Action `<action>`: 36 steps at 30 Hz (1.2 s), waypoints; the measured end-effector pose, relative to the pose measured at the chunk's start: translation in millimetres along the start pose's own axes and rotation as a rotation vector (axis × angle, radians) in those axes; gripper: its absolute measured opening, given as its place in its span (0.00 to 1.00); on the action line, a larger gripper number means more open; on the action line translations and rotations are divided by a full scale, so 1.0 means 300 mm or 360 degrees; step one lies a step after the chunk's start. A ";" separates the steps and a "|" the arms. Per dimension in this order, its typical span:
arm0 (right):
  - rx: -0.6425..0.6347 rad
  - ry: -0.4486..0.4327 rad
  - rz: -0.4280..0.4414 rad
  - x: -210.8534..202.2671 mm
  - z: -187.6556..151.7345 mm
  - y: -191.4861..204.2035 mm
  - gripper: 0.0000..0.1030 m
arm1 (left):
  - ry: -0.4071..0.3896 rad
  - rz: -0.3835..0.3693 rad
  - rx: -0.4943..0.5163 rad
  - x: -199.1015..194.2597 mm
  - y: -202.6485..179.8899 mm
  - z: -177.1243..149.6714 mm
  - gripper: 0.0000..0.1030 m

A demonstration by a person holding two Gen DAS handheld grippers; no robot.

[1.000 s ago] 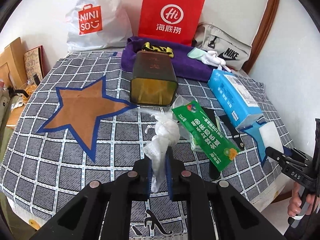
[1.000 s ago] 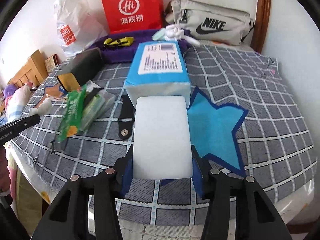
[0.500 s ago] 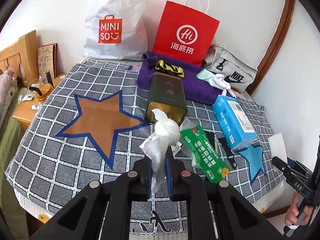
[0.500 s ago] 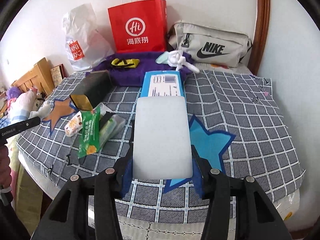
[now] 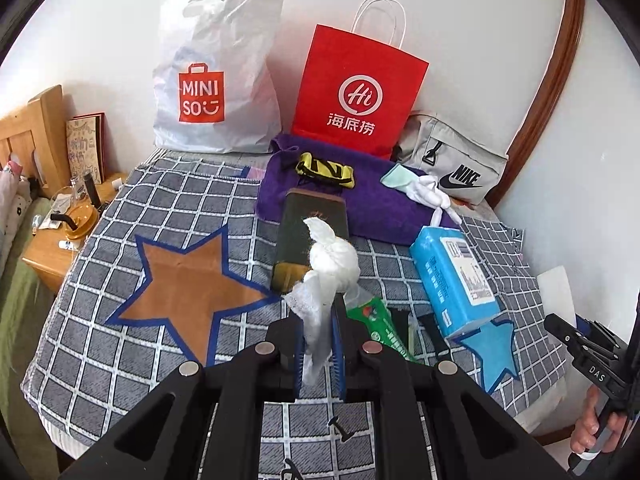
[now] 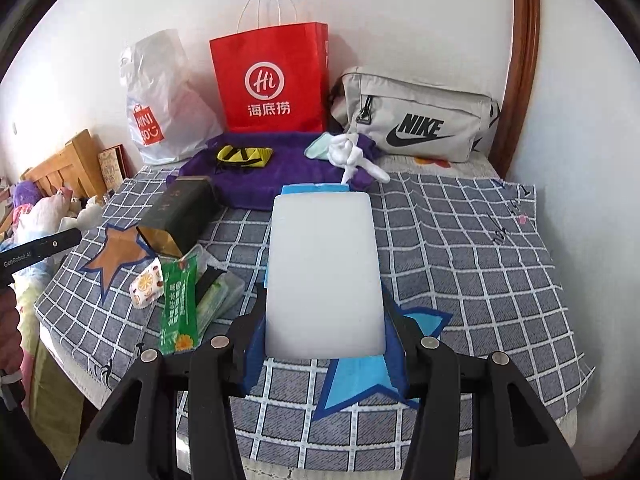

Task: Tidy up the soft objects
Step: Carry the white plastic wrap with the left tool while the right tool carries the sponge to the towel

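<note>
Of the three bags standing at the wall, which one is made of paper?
The red bag in the middle, with white string handles. The Miniso bag is crumpled white plastic; the Nike bag is grey fabric.

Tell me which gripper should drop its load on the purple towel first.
Probably the left gripper: its white knotted cloth hangs nearly in line with the purple towel. The right gripper holds a white sponge behind the tissue pack.
</note>
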State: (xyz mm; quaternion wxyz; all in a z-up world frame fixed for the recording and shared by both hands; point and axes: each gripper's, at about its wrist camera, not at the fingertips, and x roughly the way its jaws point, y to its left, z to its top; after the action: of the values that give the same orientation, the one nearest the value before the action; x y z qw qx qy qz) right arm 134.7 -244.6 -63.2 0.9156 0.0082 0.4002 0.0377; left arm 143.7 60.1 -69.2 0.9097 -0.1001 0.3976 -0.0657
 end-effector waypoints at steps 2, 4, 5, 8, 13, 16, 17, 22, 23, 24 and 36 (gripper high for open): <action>-0.0004 -0.0011 0.0000 0.004 0.025 -0.004 0.48 | -0.0001 -0.0004 -0.0001 0.011 -0.007 0.024 0.11; -0.0012 -0.0015 0.0002 0.011 0.050 -0.006 0.48 | 0.0001 -0.0002 0.0002 0.021 -0.011 0.042 0.11; -0.0013 -0.0018 -0.0001 0.017 0.062 -0.009 0.48 | 0.0003 0.0001 0.0000 0.030 -0.013 0.056 0.11; -0.0016 -0.0024 0.0004 0.033 0.100 -0.017 0.48 | 0.0010 -0.0001 -0.0010 0.050 -0.016 0.086 0.11; -0.0030 -0.0034 0.0000 0.063 0.160 -0.024 0.48 | 0.0015 -0.0004 -0.0019 0.087 -0.021 0.137 0.11; -0.0044 -0.0030 -0.0007 0.093 0.196 -0.029 0.48 | 0.0024 0.0000 -0.0021 0.115 -0.023 0.165 0.11; -0.0047 -0.0033 -0.0009 0.105 0.210 -0.031 0.48 | 0.0028 -0.0004 -0.0021 0.126 -0.024 0.174 0.11; -0.0061 -0.0026 0.0000 0.173 0.273 -0.035 0.48 | 0.0068 -0.0003 -0.0018 0.197 -0.038 0.212 0.11; -0.0059 -0.0022 0.0005 0.191 0.287 -0.037 0.48 | 0.0077 -0.0007 -0.0020 0.214 -0.040 0.222 0.11; -0.0055 -0.0018 0.0010 0.204 0.297 -0.037 0.48 | 0.0083 -0.0010 -0.0023 0.225 -0.041 0.227 0.11; -0.0069 0.0003 0.0048 0.374 0.426 -0.029 0.48 | 0.0121 -0.0018 -0.0078 0.358 -0.014 0.327 0.11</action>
State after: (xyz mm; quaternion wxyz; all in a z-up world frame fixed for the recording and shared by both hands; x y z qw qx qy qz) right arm 304.7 -242.9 -58.8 0.9145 -0.0058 0.4000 0.0601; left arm 288.3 47.3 -79.2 0.8909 -0.1219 0.4328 -0.0648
